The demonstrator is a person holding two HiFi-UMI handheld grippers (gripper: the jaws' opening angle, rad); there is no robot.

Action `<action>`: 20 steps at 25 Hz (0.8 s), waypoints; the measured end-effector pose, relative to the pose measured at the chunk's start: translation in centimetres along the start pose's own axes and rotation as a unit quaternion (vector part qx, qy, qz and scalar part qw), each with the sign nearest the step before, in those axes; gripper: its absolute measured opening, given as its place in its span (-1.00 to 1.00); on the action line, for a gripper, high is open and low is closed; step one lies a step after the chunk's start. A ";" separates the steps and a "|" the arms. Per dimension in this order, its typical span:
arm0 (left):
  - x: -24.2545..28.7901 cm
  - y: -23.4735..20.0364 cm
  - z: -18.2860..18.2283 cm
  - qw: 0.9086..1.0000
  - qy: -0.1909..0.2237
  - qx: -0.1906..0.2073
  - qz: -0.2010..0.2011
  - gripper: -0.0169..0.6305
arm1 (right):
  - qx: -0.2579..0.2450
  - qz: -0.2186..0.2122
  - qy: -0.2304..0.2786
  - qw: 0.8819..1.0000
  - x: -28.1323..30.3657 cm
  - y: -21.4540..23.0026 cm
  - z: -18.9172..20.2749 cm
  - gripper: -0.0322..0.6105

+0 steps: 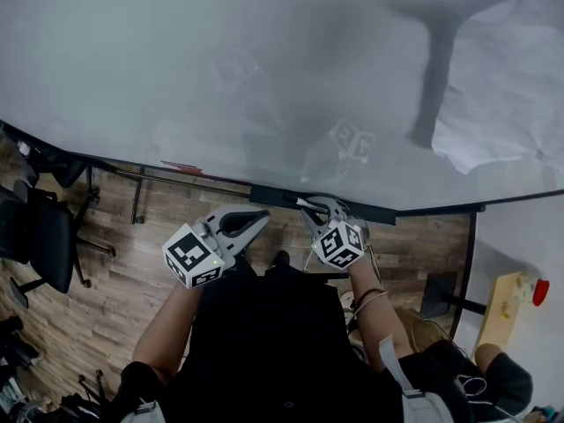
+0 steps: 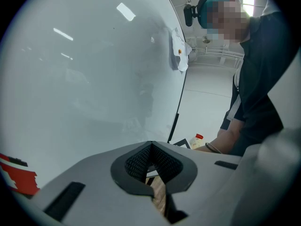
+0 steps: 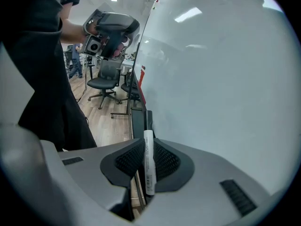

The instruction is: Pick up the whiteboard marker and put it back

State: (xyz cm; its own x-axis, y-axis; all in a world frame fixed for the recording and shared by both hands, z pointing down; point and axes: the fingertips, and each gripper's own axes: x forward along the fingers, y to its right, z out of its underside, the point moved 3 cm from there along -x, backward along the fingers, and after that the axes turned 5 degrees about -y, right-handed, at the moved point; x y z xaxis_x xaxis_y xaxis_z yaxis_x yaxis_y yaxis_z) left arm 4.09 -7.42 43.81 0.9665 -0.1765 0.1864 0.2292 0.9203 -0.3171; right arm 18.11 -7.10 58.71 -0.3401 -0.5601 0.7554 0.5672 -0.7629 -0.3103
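Observation:
My right gripper (image 3: 147, 150) is shut on the whiteboard marker (image 3: 148, 166), a white barrel with a black cap that points forward along the board. In the head view the right gripper (image 1: 315, 210) sits just over the black marker tray (image 1: 384, 211) at the whiteboard's lower edge, and the marker (image 1: 304, 204) shows as a small sliver at its tips. My left gripper (image 1: 250, 222) hangs a little to the left, away from the board. In its own view the left gripper (image 2: 150, 149) is shut with nothing between its fingers.
The whiteboard (image 1: 220, 60) fills the space ahead, with a crumpled paper sheet (image 1: 502, 95) stuck at its right and a red strip (image 1: 181, 166) near its lower edge. An office chair (image 1: 44, 236) stands at the left on the wooden floor. A red-capped bottle (image 1: 539, 291) stands at the right.

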 end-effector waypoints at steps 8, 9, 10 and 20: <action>-0.3 -0.2 0.3 1.000 -0.001 -0.005 -0.007 -0.92 | 0.004 -0.008 -0.006 1.000 0.7 -0.2 0.3 -0.68; -0.4 -0.2 0.4 1.000 0.000 -0.006 -0.008 -0.92 | 0.006 -0.008 -0.006 1.000 0.7 -0.2 0.3 -0.68; -0.4 -0.2 0.4 1.000 0.000 -0.007 -0.008 -0.92 | 0.009 -0.008 -0.006 1.000 0.8 -0.2 0.3 -0.68; -0.5 -0.1 0.6 1.000 0.002 -0.008 -0.016 -0.92 | 0.009 -0.011 -0.007 1.000 1.1 -0.2 0.6 -0.68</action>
State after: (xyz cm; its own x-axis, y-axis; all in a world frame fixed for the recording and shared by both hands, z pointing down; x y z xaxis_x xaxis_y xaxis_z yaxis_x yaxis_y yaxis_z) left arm 3.53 -7.24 44.28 0.9592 -0.2064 0.1934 0.2612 0.9086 -0.3258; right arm 18.11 -7.39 60.00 -0.3420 -0.5385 0.7701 0.5733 -0.7689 -0.2831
